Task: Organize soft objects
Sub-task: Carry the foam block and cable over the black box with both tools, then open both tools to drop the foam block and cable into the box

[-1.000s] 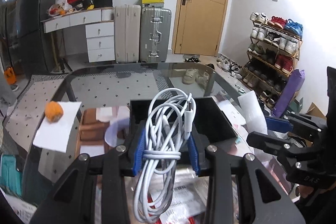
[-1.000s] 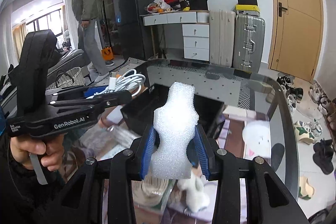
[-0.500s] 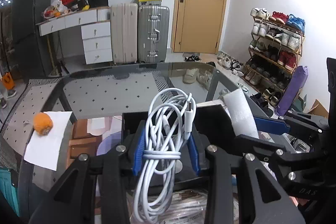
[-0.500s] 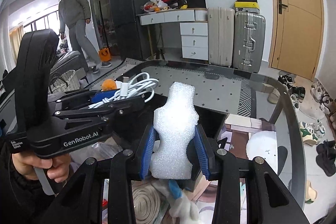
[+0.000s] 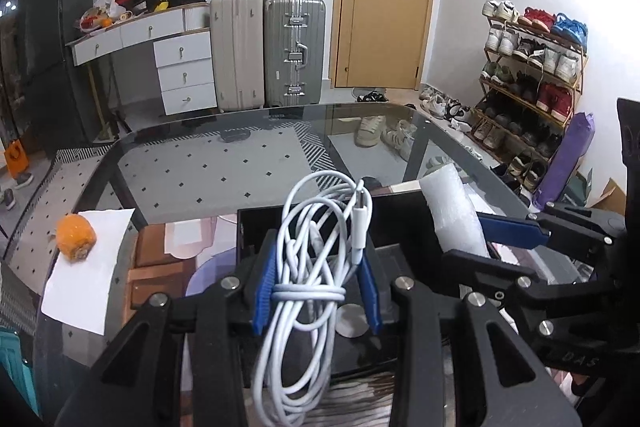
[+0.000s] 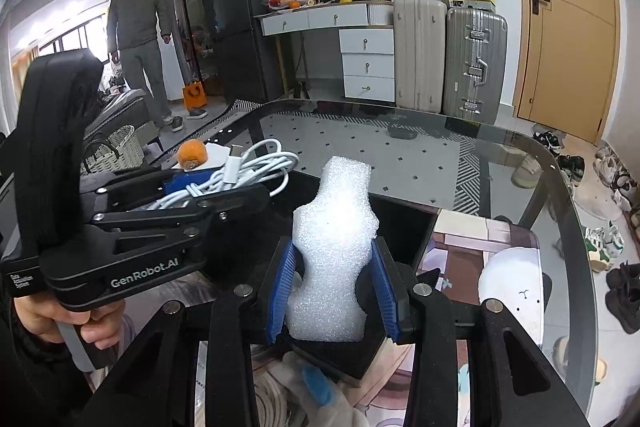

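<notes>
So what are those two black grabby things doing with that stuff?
A person holds one in each hand. The left hand-held gripper is shut on a bundled white cable, and the right hand-held gripper is shut on a white foam piece. Both hover over a black tray on the glass table.

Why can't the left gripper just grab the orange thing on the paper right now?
Probably not yet: the left gripper is shut on the cable, so its jaws are full. The orange thing sits off to its left on the paper, with nothing blocking the way.
</notes>
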Action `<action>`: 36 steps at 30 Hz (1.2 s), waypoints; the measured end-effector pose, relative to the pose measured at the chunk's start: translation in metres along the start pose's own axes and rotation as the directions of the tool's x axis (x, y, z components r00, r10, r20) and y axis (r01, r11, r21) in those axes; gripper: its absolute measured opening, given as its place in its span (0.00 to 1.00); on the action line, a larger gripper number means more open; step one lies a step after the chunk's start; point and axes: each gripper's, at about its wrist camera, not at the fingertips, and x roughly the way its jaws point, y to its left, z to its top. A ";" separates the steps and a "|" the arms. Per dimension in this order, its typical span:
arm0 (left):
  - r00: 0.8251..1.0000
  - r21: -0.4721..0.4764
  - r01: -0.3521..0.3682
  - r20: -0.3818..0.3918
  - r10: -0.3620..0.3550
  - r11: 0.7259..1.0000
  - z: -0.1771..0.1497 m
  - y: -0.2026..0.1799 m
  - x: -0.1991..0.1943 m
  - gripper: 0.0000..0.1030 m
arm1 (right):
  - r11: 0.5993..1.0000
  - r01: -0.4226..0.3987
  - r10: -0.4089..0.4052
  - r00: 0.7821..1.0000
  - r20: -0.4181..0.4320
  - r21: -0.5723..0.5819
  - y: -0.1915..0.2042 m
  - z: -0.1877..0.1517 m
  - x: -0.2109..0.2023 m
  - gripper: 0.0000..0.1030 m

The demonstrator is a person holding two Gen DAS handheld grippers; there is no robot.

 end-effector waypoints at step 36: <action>0.996 0.042 0.017 -0.093 -0.013 0.999 -0.024 -0.010 0.000 0.77 | 1.000 0.007 -0.006 0.999 0.046 -0.025 -0.003 -0.005 -0.013 0.86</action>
